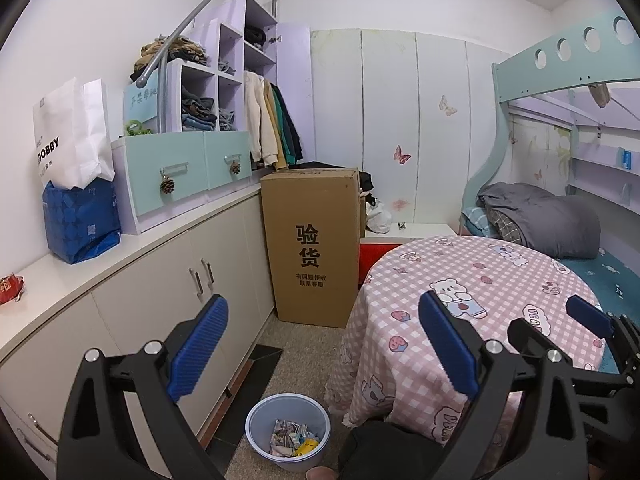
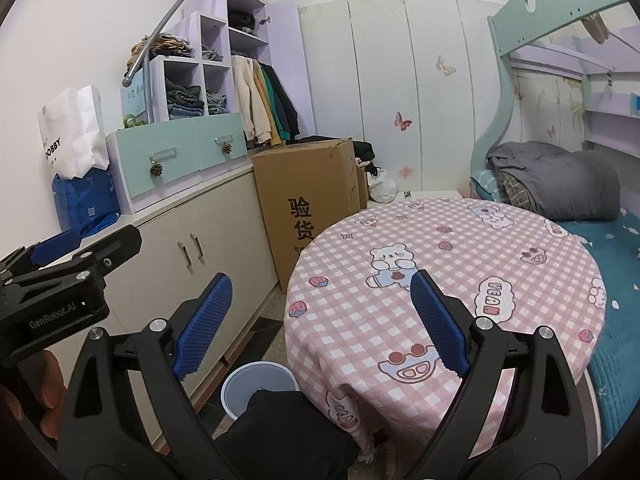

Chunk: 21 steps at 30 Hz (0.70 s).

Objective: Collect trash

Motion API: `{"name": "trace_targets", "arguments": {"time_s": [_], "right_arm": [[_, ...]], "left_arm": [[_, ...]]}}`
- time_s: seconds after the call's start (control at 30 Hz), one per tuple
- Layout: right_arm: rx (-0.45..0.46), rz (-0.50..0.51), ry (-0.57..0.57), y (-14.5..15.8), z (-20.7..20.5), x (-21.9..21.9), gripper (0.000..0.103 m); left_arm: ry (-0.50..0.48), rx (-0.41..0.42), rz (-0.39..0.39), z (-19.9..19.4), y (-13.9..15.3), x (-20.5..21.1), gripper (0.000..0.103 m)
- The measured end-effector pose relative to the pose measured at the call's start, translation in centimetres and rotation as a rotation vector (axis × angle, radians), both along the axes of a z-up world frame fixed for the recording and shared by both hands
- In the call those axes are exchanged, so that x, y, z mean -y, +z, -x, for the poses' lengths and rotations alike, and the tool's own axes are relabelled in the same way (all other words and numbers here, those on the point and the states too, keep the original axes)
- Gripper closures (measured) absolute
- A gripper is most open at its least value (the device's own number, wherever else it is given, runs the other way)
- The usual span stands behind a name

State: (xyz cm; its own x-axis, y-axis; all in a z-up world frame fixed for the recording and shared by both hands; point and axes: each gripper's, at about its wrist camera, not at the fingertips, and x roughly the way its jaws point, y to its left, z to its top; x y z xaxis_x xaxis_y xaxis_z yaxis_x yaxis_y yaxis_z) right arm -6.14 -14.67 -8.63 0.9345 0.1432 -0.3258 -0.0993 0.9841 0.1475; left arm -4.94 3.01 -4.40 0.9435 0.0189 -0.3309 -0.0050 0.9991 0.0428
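A small bedroom holds a round table under a pink checked tablecloth, squeezed between a bunk bed and a run of white cabinets. The left gripper hangs with its jaws spread wide and nothing between them; the right gripper is likewise wide and empty, poised over the near edge of the tabletop, which looks bare of litter. Below the left gripper, on the floor beside the table, stands a pale blue waste bin with crumpled wrappers already in it. Further out, a red snack packet lies on the cabinet top at the far left, apparently the remaining piece of trash. A risk is that reaching across for it sends a gripper into the blue bag or the white paper bag standing nearby. The light bin could also tip if a knee or gripper clips it, and the loose cloth could drag if a finger snags it.
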Motion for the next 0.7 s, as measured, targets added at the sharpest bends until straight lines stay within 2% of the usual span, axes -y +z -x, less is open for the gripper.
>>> {"name": "trace_targets", "arguments": {"time_s": [0.17,0.4,0.57,0.7], "right_arm": [[-0.03,-0.025,-0.006,-0.9,-1.0,1.0,0.014],[-0.137,-0.049,-0.063,-2.6,-3.7,5.2,0.012],[-0.251,-0.049,-0.127,-4.1,-6.2,10.1,0.011],[-0.397,-0.024,-0.16,-6.2,-8.7,14.5,0.011]], "left_arm": [[0.009,-0.029,0.004,-1.1,-0.5,0.2,0.008],[-0.008,-0.109,-0.008,-4.1,-1.8,2.6,0.008],[-0.085,-0.217,-0.018,-8.1,-3.4,7.0,0.008],[-0.153,-0.315,-0.047,-12.1,-5.3,11.6,0.008]]}}
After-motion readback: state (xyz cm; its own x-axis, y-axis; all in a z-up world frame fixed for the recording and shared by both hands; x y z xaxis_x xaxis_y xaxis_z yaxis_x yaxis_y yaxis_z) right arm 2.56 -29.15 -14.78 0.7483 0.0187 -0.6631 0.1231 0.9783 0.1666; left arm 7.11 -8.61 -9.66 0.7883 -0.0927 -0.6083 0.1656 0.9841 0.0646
